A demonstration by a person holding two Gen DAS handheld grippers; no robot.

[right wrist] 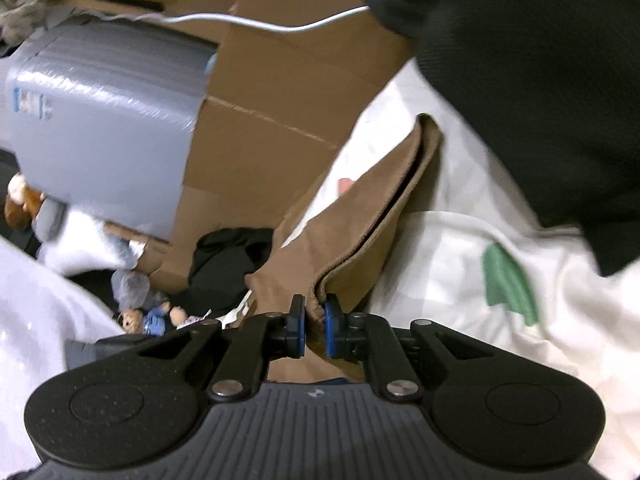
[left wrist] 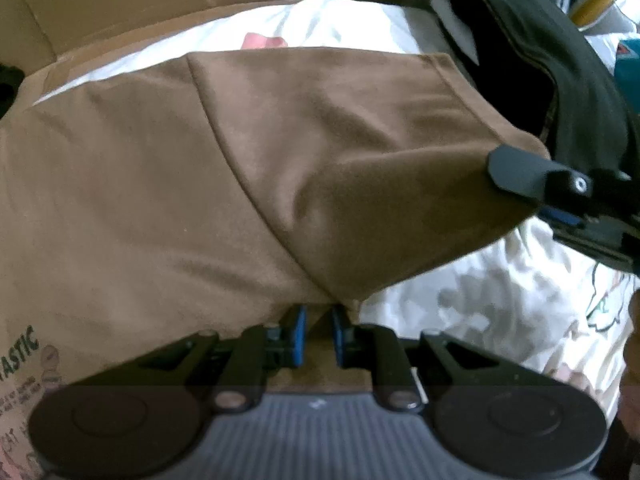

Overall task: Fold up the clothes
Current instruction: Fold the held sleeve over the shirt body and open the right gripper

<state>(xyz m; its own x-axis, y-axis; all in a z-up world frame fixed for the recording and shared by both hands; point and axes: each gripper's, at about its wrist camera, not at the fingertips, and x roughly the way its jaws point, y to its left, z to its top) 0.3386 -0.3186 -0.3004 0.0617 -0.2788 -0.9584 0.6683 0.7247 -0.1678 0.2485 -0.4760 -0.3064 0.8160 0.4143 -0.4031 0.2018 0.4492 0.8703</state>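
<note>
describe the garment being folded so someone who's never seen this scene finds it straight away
Start at the white sheet spread in front of the cardboard box. On it lies the brown T-shirt, one part folded over, with both the left gripper and the right gripper clamped on its fabric. It is the only brown garment there; the black garment beside it is held by neither gripper.
</note>
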